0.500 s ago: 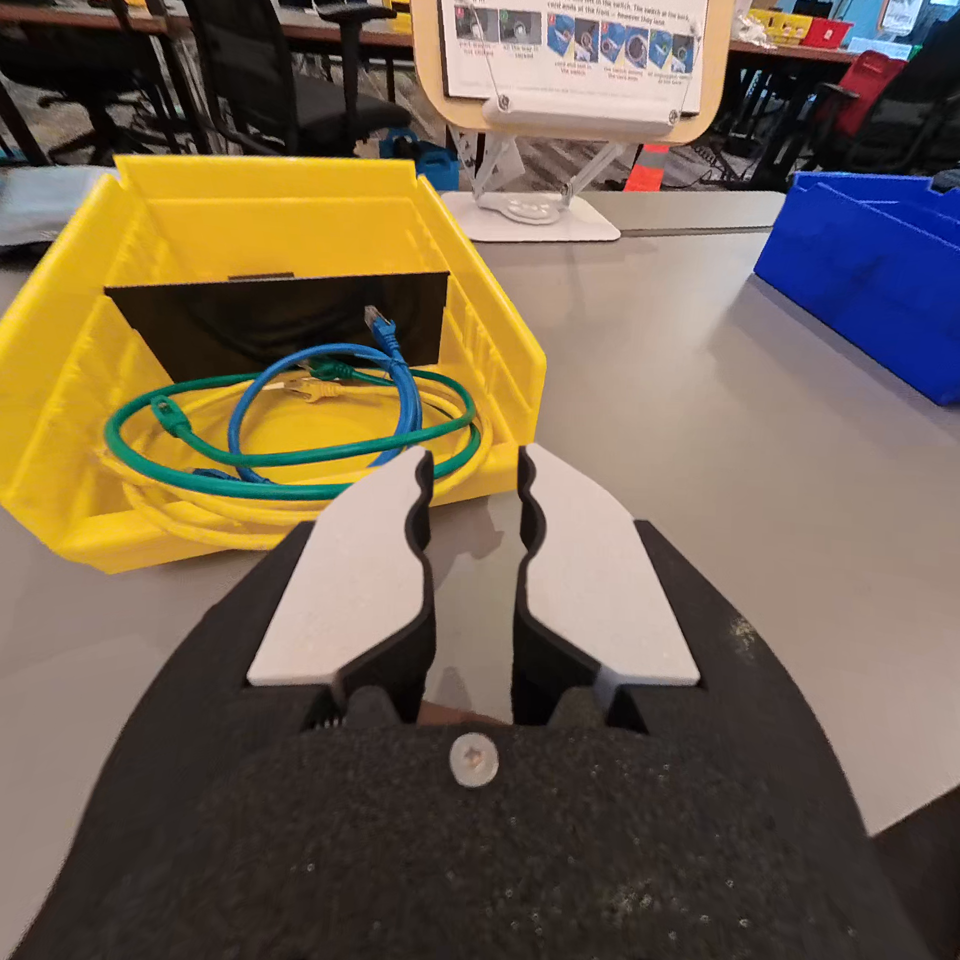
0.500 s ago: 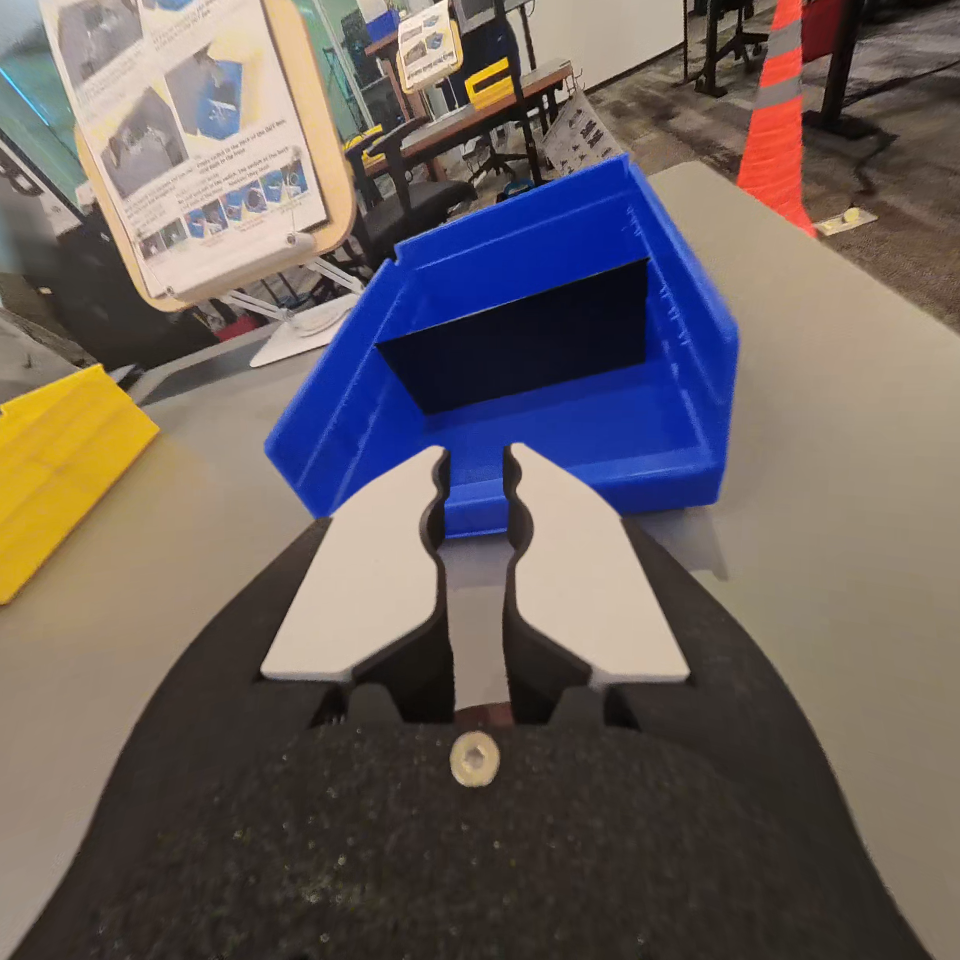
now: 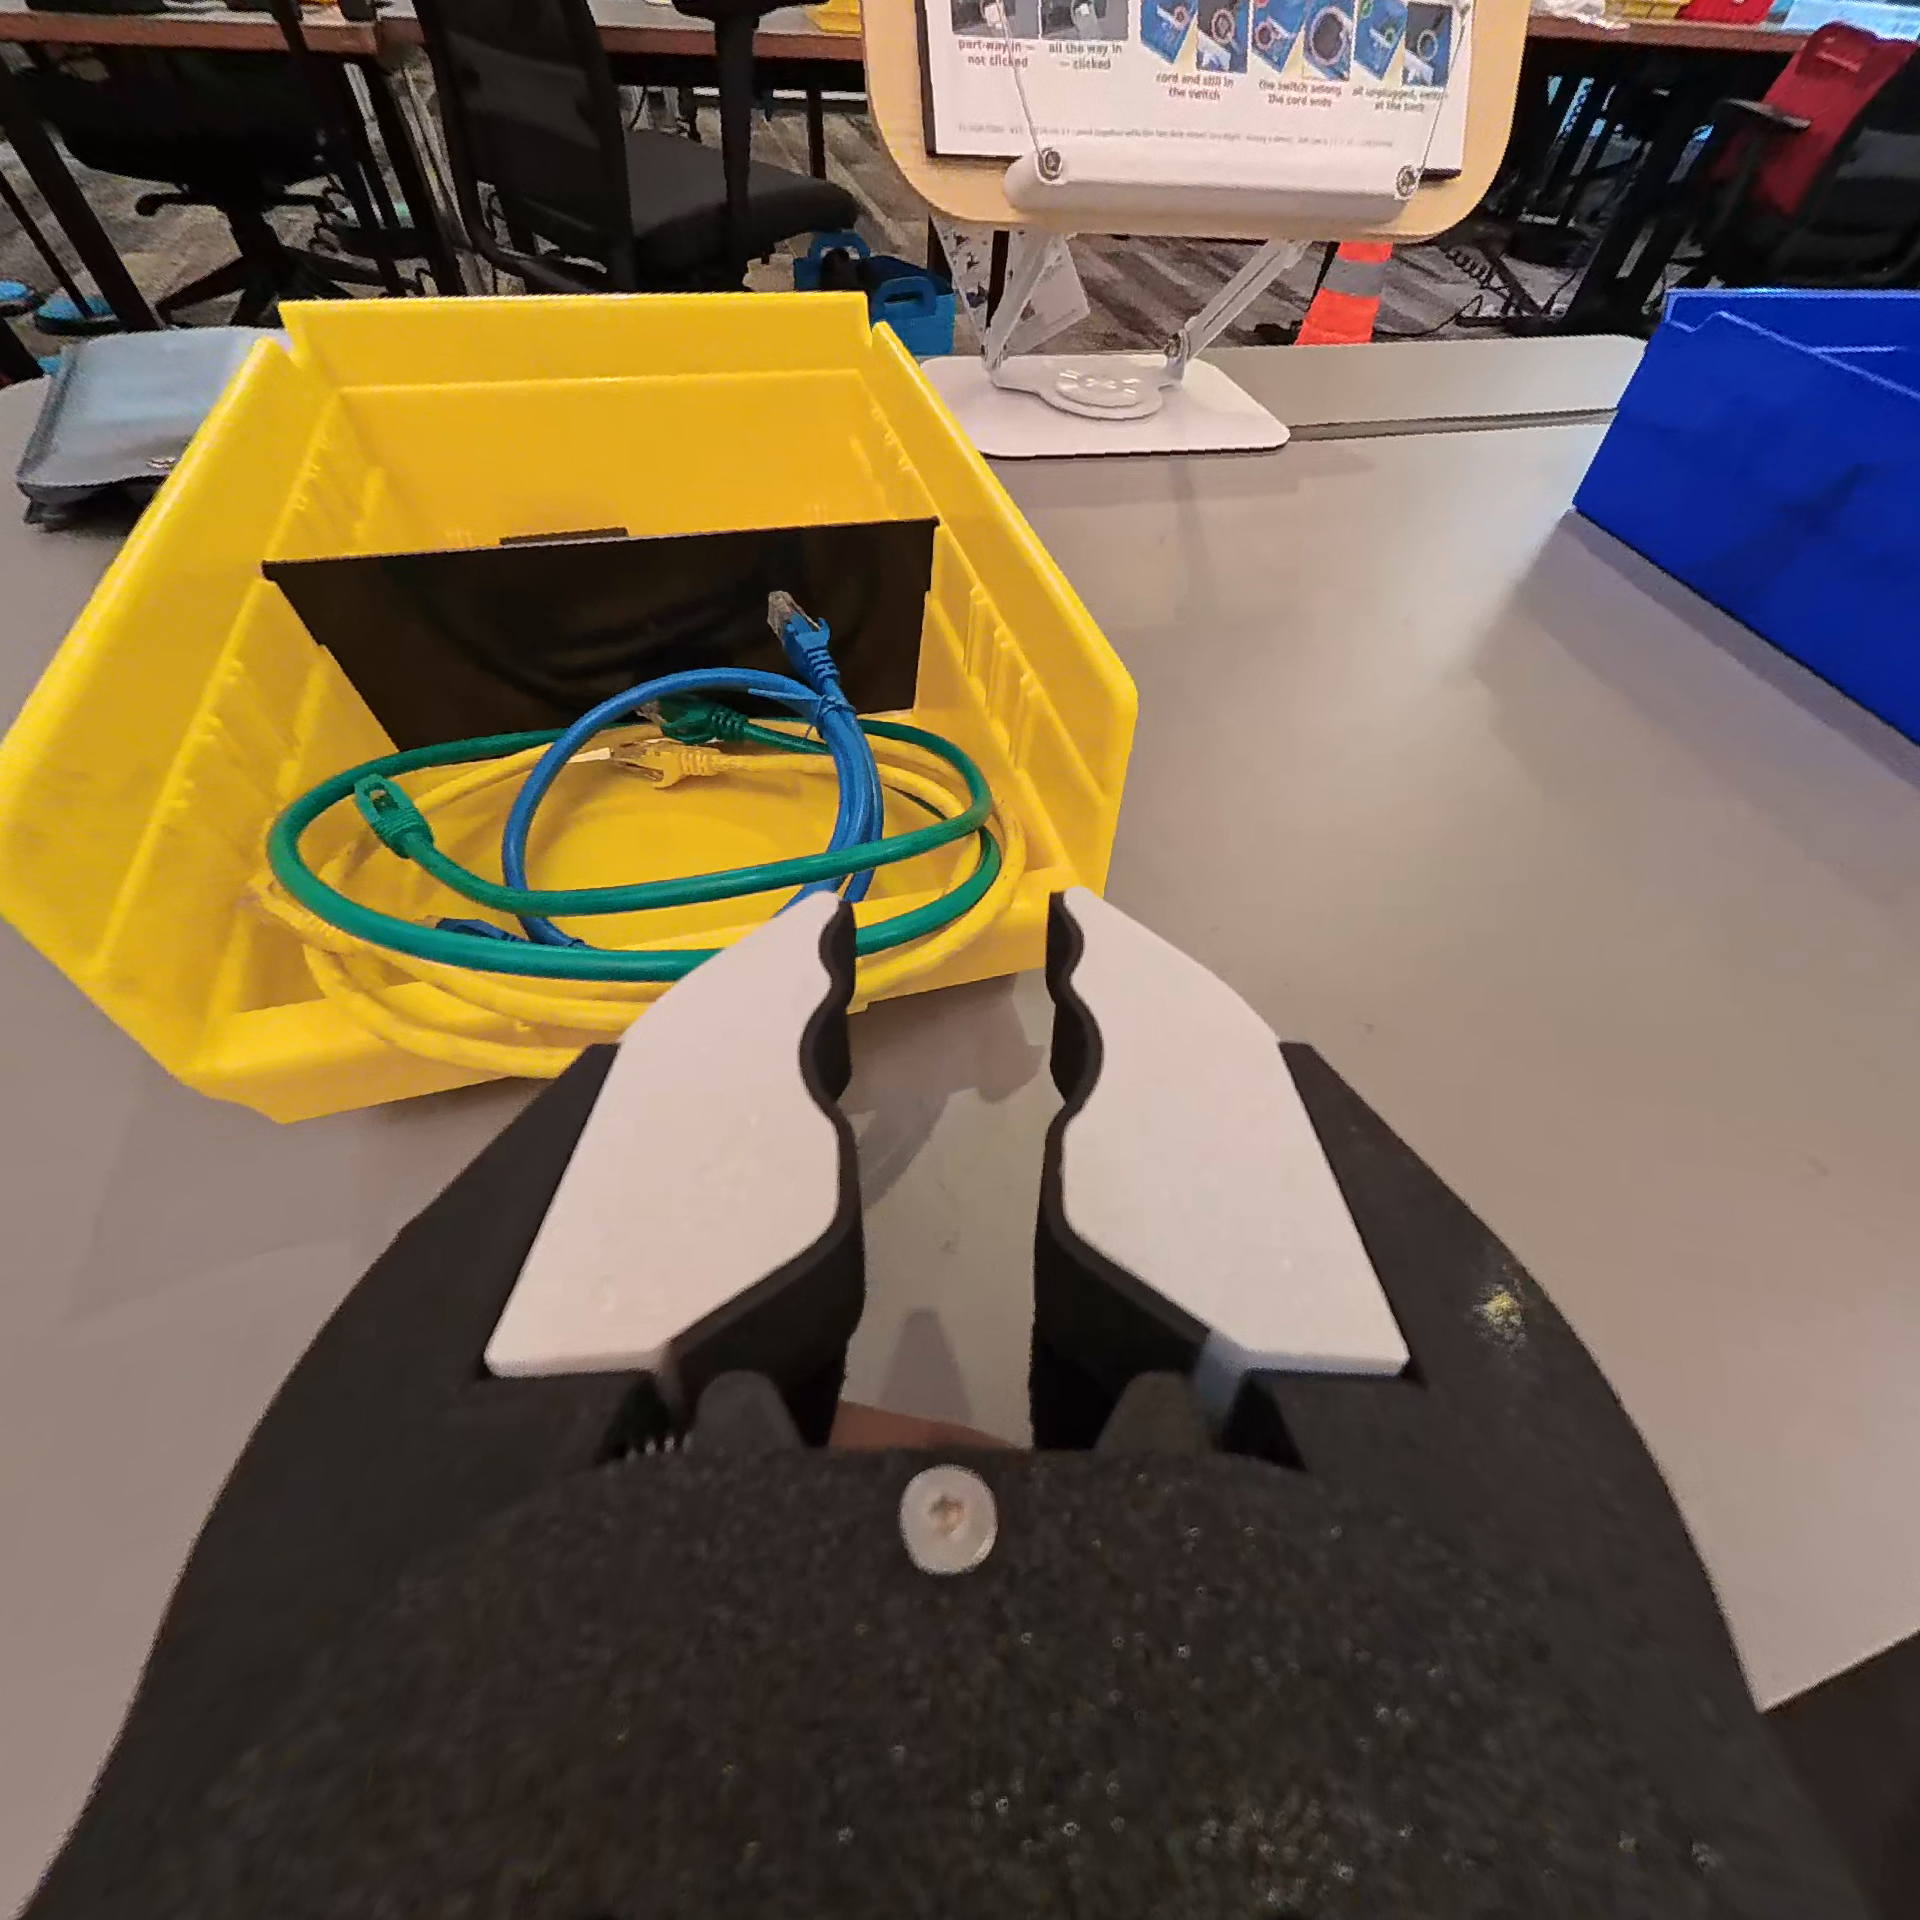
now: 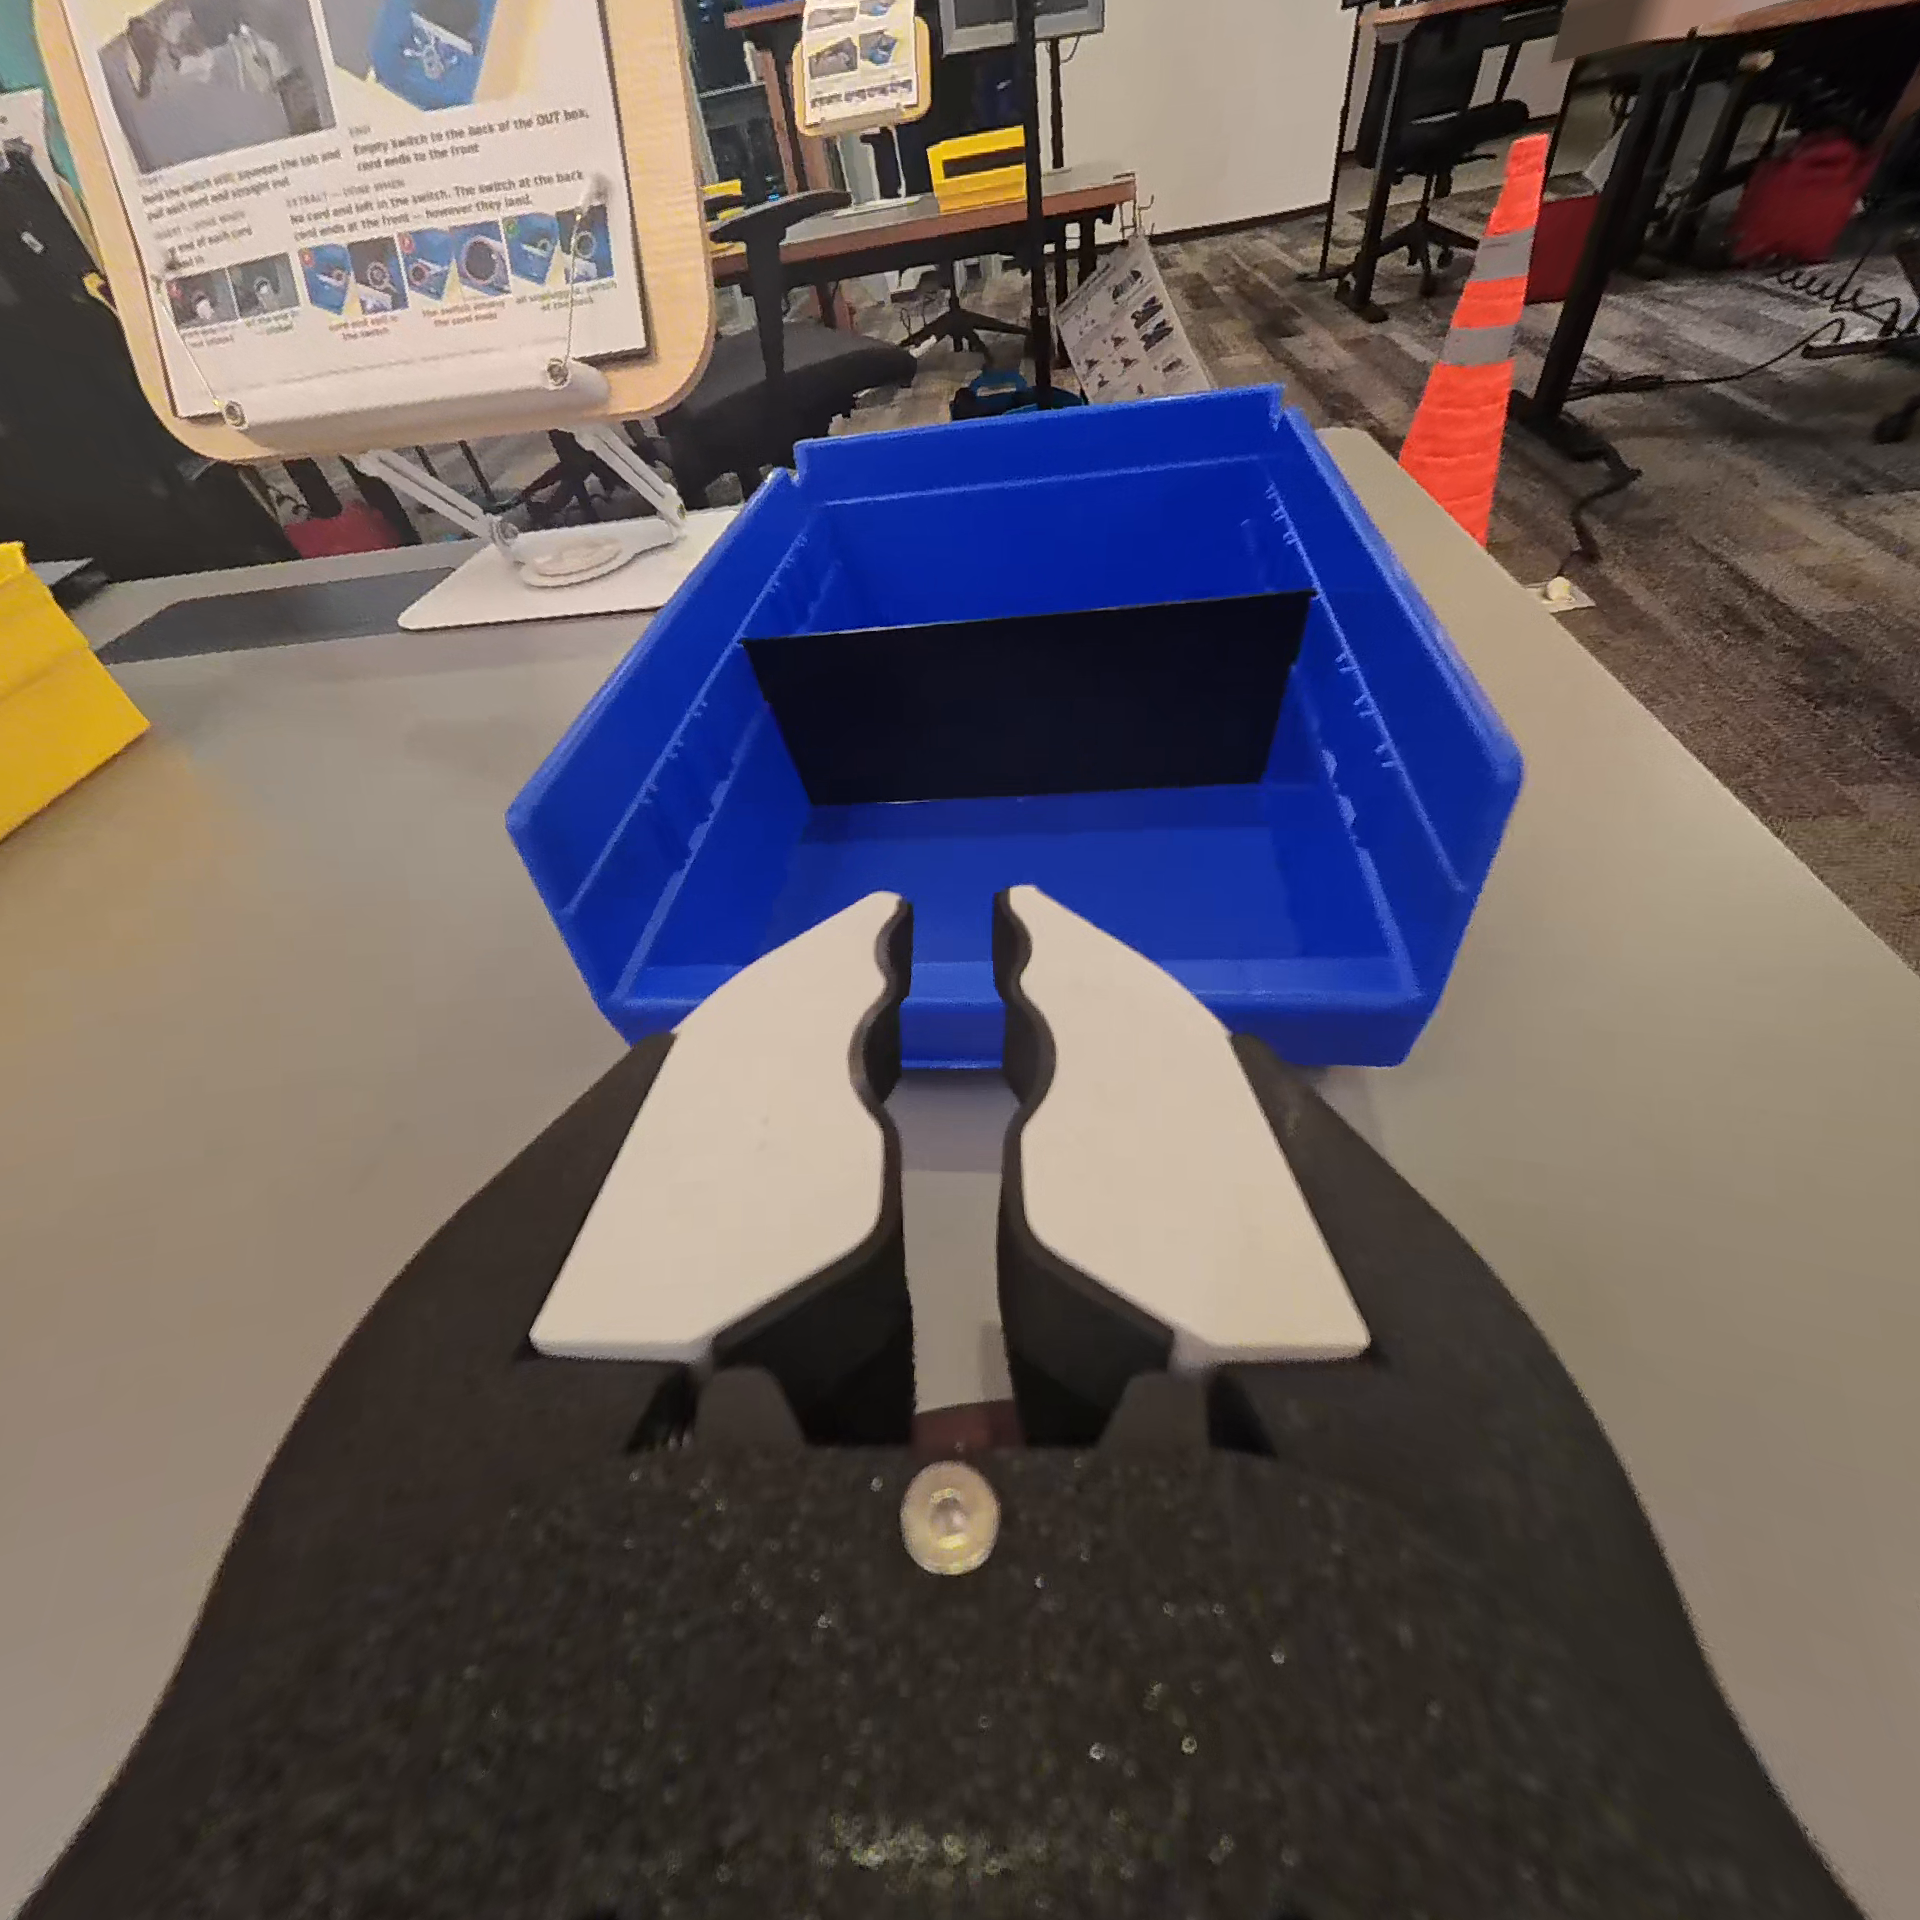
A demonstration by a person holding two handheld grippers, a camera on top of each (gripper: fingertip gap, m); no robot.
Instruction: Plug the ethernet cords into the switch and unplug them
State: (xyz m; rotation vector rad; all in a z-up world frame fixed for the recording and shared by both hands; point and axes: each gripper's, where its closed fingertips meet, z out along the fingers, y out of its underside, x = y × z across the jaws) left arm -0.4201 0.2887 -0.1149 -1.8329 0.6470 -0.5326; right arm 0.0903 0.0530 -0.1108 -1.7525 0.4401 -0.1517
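Three coiled ethernet cords lie in the front of a yellow bin (image 3: pixel 135 665): a green one (image 3: pixel 644 894), a blue one (image 3: pixel 862 790) and a yellow one (image 3: pixel 468 1018). A black divider (image 3: pixel 582 634) stands behind them. No switch shows in either view. My left gripper (image 3: pixel 948 920) is open and empty, just short of the bin's front right corner. My right gripper (image 4: pixel 952 904) is open by a narrow gap and empty, at the front lip of a blue bin (image 4: pixel 1455 790). That bin's front part holds nothing, and a black divider (image 4: pixel 1029 707) hides its back part.
Both bins stand on a grey table (image 3: pixel 1403 831); the blue bin (image 3: pixel 1766 499) is to the right of the yellow one. An instruction board on a white stand (image 3: pixel 1112 405) is at the table's far edge. An orange cone (image 4: pixel 1475 343), chairs and other tables are beyond.
The right wrist view has swung so the blue bin now sits centred and level, and its jaws have narrowed slightly. The left jaws have opened slightly.
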